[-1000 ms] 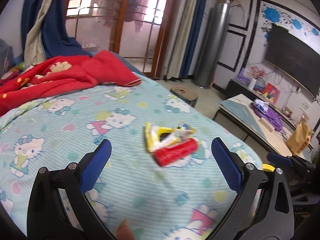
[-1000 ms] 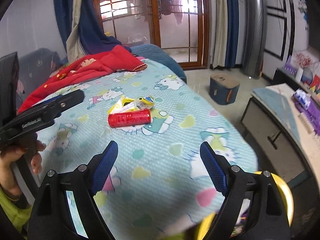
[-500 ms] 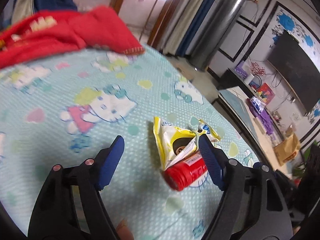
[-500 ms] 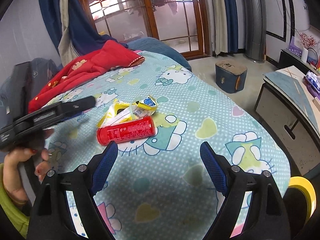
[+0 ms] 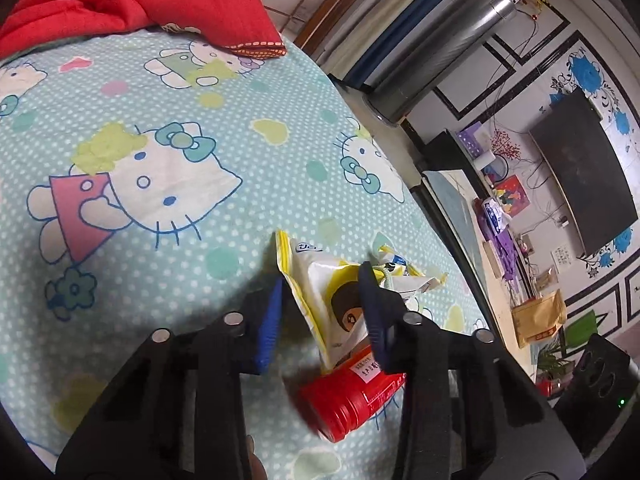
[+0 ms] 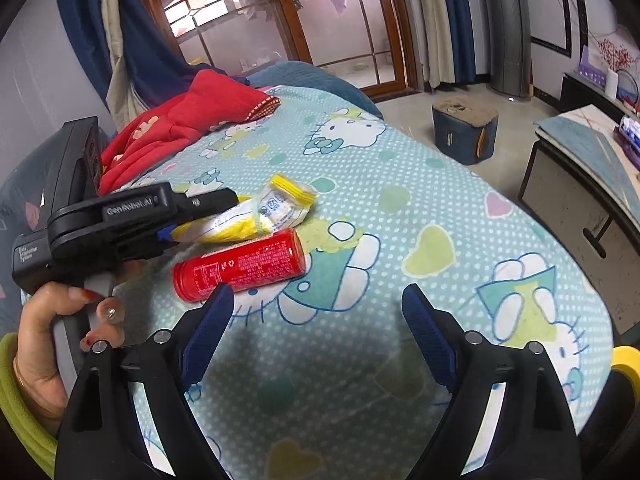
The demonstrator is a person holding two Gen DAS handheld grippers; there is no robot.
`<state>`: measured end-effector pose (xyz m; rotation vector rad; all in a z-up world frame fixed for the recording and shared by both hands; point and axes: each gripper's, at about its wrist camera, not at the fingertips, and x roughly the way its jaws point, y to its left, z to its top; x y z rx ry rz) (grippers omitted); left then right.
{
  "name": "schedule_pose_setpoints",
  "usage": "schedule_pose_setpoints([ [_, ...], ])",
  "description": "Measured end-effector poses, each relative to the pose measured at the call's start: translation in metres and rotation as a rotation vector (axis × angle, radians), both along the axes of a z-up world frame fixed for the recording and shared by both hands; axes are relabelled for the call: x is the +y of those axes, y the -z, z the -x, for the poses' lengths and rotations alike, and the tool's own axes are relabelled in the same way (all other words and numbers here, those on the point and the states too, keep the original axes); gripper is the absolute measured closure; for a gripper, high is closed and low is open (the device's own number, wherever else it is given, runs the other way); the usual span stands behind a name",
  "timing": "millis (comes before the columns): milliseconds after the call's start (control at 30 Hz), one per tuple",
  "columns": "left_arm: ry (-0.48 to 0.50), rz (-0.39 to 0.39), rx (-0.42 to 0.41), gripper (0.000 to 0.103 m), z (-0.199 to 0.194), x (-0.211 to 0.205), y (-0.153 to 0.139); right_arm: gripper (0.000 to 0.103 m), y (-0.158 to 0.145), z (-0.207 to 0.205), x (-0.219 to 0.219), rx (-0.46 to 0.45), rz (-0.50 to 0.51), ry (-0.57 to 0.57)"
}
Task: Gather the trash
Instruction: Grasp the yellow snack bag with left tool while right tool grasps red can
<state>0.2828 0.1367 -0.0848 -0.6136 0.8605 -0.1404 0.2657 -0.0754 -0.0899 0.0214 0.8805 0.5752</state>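
Straddling the yellow snack wrapper (image 5: pixel 320 296) on the bedsheet (image 5: pixel 160 128), the left gripper (image 5: pixel 320 308) has its jaws narrowed around it but not visibly clamped. The wrapper's long axis runs near-to-far between the jaws, with the red can (image 5: pixel 352 396) just nearer. The right gripper (image 6: pixel 316 324) hangs spread wide and empty (farther from the wrapper).

Glossy plastic wrapper (image 5: pixel 320 280); shiny red can (image 6: pixel 244 266); matt cloth sheet (image 6: pixel 400 184).
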Motion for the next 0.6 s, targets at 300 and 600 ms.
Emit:
schedule_pose_setpoints([
  [300, -0.128, -0.070, -0.169, 0.088, 0.045, 0.030, -0.038, 0.019, 0.011, -0.020, 0.025, 0.110, -0.056, 0.049],
  [600, -0.205, -0.114, -0.268, 0.088, 0.109, 0.052, -0.068, 0.020, 0.011, -0.027, 0.058, 0.152, -0.080, 0.041],
])
